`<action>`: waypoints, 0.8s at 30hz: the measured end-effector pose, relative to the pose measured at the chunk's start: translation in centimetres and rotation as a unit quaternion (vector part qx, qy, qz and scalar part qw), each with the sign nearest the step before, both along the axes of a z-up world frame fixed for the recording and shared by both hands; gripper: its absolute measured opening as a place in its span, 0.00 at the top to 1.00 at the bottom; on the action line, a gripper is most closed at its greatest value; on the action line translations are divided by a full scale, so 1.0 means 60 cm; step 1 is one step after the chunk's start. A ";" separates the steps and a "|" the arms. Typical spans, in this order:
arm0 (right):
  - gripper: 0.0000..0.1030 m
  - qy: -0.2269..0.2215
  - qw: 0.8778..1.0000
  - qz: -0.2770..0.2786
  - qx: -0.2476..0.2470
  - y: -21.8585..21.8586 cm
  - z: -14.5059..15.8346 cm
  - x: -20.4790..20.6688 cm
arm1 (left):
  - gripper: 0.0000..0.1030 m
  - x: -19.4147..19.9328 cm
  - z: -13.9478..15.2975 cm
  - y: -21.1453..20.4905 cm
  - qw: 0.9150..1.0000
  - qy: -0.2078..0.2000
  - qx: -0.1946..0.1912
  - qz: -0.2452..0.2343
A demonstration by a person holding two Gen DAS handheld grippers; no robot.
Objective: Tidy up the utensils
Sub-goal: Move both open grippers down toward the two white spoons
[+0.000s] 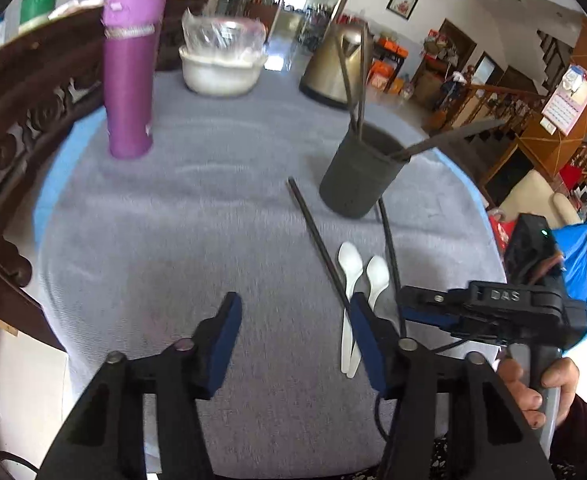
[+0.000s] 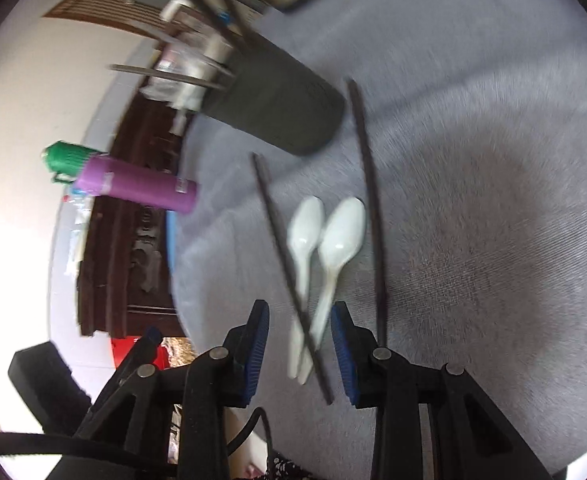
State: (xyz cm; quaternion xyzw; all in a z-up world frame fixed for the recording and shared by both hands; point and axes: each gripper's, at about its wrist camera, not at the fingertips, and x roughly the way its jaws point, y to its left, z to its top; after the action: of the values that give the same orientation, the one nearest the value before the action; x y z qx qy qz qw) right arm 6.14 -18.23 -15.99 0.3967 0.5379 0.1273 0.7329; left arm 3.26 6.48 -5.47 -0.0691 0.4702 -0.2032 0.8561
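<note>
A dark grey holder cup (image 1: 359,172) stands on the grey cloth with three dark chopsticks leaning in it. It also shows in the right wrist view (image 2: 277,112). Two white plastic spoons (image 1: 353,280) lie side by side in front of it, between two loose dark chopsticks (image 1: 319,242). In the right wrist view the spoons (image 2: 321,240) and one chopstick (image 2: 289,276) run between my open right gripper's (image 2: 299,312) fingers. My left gripper (image 1: 295,306) is open and empty, low over the cloth left of the spoons.
A purple flask (image 1: 129,76), a white bowl with plastic wrap (image 1: 221,64) and a metal kettle (image 1: 337,68) stand at the back of the table. A carved wooden chair back (image 1: 21,112) lies along the left edge. The right gripper body (image 1: 493,308) is at the right.
</note>
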 end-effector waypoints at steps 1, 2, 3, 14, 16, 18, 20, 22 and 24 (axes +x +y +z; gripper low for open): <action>0.67 0.012 1.000 -0.001 0.006 0.001 -0.012 0.006 | 0.48 0.006 -0.006 -0.005 1.000 0.007 0.001 -0.006; 0.67 0.020 1.000 -0.001 0.009 0.002 -0.020 0.009 | 0.48 0.012 -0.012 -0.009 1.000 0.012 0.002 -0.011; 0.67 0.031 1.000 -0.003 0.006 0.002 -0.028 0.012 | 0.48 0.021 -0.020 -0.017 1.000 0.021 0.005 -0.019; 0.69 0.030 0.995 -0.052 -0.077 -0.047 -0.022 0.028 | 0.48 0.119 -0.094 -0.116 0.993 0.080 0.052 -0.071; 0.69 0.031 0.996 -0.057 -0.066 -0.061 -0.025 0.024 | 0.48 0.133 -0.106 -0.123 0.991 0.089 0.064 -0.072; 0.69 0.034 0.996 -0.062 -0.050 -0.070 -0.028 0.020 | 0.48 0.139 -0.105 -0.128 0.991 0.083 0.067 -0.077; 0.67 0.032 0.996 -0.064 -0.043 -0.071 -0.027 0.016 | 0.48 0.146 -0.105 -0.134 0.990 0.084 0.072 -0.082; 0.67 0.031 0.997 -0.062 -0.043 -0.072 -0.024 0.015 | 0.52 0.156 -0.106 -0.139 0.990 0.082 0.081 -0.085; 0.67 0.033 0.997 -0.058 -0.042 -0.069 -0.022 0.016 | 0.67 0.163 -0.107 -0.140 0.988 0.076 0.094 -0.092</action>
State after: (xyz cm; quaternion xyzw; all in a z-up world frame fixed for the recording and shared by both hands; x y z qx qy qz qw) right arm 7.08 -22.39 -17.29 0.3999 0.5429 0.0486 0.7369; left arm 13.02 -1.94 -11.88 0.0398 0.5548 -0.2304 0.7984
